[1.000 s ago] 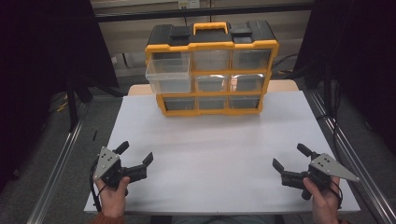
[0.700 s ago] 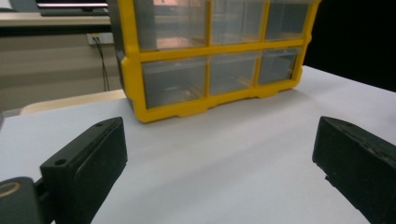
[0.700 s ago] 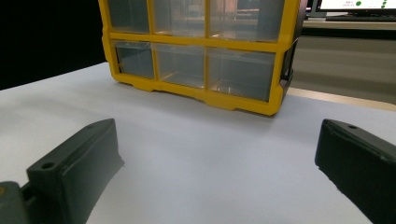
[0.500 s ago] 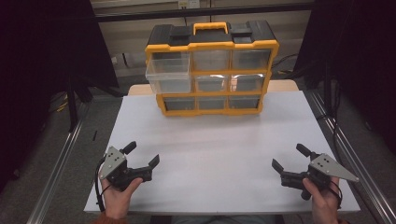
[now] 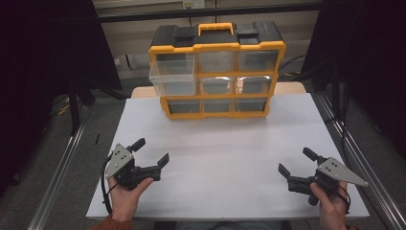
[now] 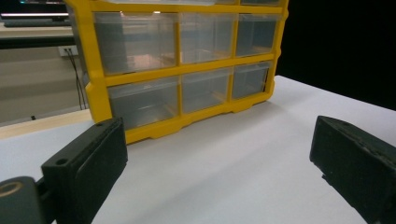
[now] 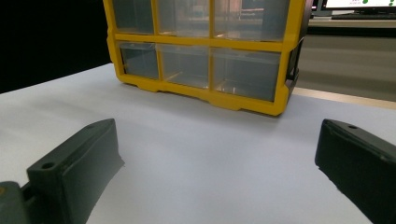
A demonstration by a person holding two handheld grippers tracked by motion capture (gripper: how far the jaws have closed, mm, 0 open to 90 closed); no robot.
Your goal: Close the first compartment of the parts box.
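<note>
Yellow drawer organizer (image 5: pixel 216 76), top-left drawer (image 5: pixel 172 77) pulled out
Its clear drawers looked empty; left gripper (image 5: pixel 152 154) and right gripper (image 5: pixel 297 162) sat gaping, holding nothing.

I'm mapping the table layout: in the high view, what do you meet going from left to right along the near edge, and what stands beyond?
Left gripper, open → bare white table → right gripper, open. Beyond, at the far edge: yellow drawer organizer, its top-left drawer pulled out.
</note>
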